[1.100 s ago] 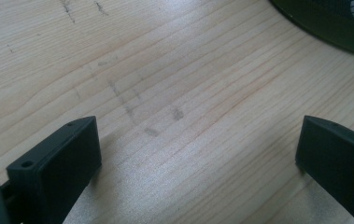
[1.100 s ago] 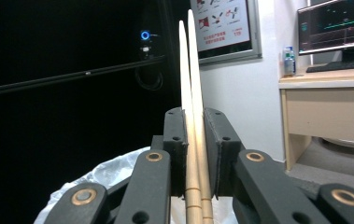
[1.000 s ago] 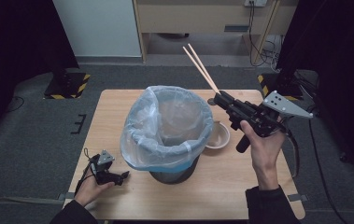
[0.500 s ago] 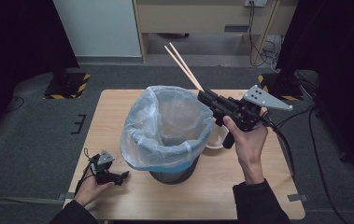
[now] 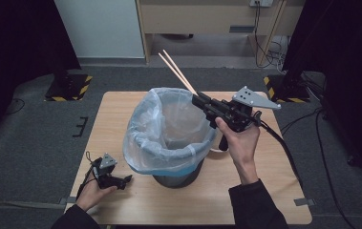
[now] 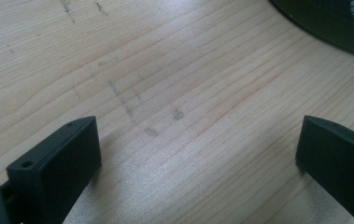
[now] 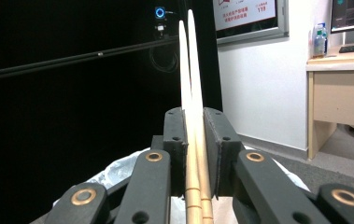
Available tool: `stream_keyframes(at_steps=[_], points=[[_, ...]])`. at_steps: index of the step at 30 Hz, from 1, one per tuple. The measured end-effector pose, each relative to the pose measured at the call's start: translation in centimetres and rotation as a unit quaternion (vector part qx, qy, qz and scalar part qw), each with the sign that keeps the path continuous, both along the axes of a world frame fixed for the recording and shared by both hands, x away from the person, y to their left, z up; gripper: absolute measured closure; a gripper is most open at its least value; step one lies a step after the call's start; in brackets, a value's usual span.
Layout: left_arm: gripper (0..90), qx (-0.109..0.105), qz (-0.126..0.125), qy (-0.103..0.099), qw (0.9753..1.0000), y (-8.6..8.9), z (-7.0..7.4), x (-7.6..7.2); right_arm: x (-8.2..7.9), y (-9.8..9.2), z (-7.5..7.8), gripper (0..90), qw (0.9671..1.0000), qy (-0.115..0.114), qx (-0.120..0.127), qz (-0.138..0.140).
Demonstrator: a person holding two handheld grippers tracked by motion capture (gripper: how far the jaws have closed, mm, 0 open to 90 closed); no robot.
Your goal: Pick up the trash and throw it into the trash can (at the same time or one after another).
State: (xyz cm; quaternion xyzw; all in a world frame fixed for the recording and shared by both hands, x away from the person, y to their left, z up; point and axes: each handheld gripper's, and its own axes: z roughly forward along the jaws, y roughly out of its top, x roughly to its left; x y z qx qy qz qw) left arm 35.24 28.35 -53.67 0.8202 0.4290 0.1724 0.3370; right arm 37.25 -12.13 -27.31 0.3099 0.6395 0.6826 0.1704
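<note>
Wooden table [image 5: 283, 200], lined bin [image 5: 169, 138] central. Right gripper [image 5: 198, 99] clamps chopsticks [image 5: 176, 71] above bin rim; tilt tips down before release. Left gripper [image 5: 123, 180] gaping (idle) beside bin.

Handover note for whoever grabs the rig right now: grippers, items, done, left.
Right gripper: jaws shut on a pair of chopsticks, held over the far right rim of the lined bin, tips pointing up and away.
Left gripper: jaws open, nothing between them, low on the table at its near left corner.
Done: chopsticks picked up.
Left: probably tip them into the bin and release.
</note>
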Motion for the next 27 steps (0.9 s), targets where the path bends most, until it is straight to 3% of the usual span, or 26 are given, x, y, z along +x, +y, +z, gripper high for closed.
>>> stream_keyframes(at_steps=[8,11,15,27], points=[[0.0,0.0,0.0,0.0,1.0,0.0,0.0,0.0,0.4,0.6,-0.5,79.8,0.9999,0.008,-0.014,0.0],[0.0,0.0,0.0,0.0,1.0,0.0,0.0,0.0,0.6,0.8,-0.6,69.6,0.9998,0.014,-0.015,0.006],[0.0,0.0,0.0,0.0,1.0,0.0,0.0,0.0,0.7,0.9,-0.7,65.3,0.9997,0.017,-0.018,0.007],[0.0,0.0,0.0,0.0,1.0,0.0,0.0,0.0,0.2,-1.9,1.3,55.8,0.9996,-0.007,0.0,-0.027]])
